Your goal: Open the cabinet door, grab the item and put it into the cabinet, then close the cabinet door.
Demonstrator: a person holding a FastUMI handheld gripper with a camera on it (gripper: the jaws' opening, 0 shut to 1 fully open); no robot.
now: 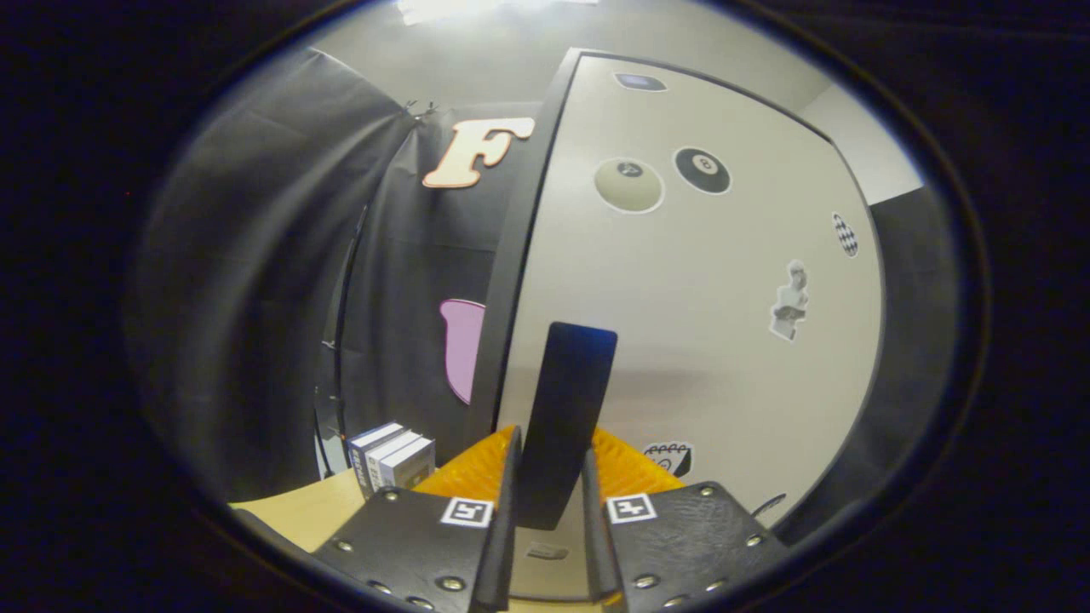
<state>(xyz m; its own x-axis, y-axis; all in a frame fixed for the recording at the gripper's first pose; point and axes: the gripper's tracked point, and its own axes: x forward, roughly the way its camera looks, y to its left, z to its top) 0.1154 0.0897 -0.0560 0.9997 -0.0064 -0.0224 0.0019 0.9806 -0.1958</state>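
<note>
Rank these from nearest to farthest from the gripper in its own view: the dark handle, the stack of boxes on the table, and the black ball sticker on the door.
1. The dark handle, clamped between the fingers of the gripper.
2. The stack of boxes, on the table off to the fingers' left.
3. The black ball sticker, high on the cabinet door, well beyond the fingertips.

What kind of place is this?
Probably a test booth: black cloth walls, a pale sticker-covered cabinet door on a light wooden table. The claw is shut on the door's dark upright handle.
</note>
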